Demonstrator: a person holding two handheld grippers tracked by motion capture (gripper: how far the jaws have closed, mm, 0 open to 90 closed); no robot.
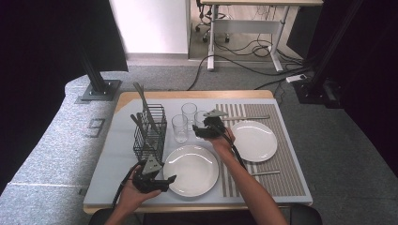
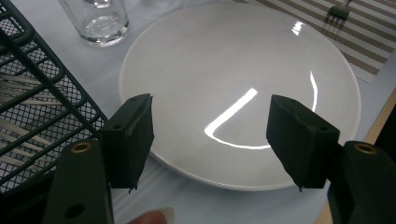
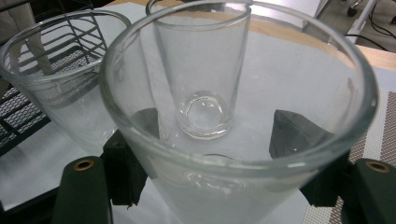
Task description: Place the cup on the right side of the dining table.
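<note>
High view: the right claw (image 1: 202,130) sits around a glass (image 1: 201,120) at the striped mat's (image 1: 274,176) left edge, beside two other glasses (image 1: 179,128) on the worktop (image 1: 112,164); the left claw (image 1: 165,182) hovers at the near plate's (image 1: 192,169) left rim, by a wire rack (image 1: 150,133); a second plate (image 1: 254,140) lies on the mat.

Left gripper view: the left claw (image 2: 210,140) stands spread, nothing between its jaws, above the plate (image 2: 243,70); the rack (image 2: 32,107) is at left, a glass (image 2: 98,21) beyond.

Right gripper view: the right claw (image 3: 212,154) pinches the nearest glass (image 3: 233,121), a jaw on each side of its wall; two more glasses (image 3: 201,70) stand behind it.
</note>
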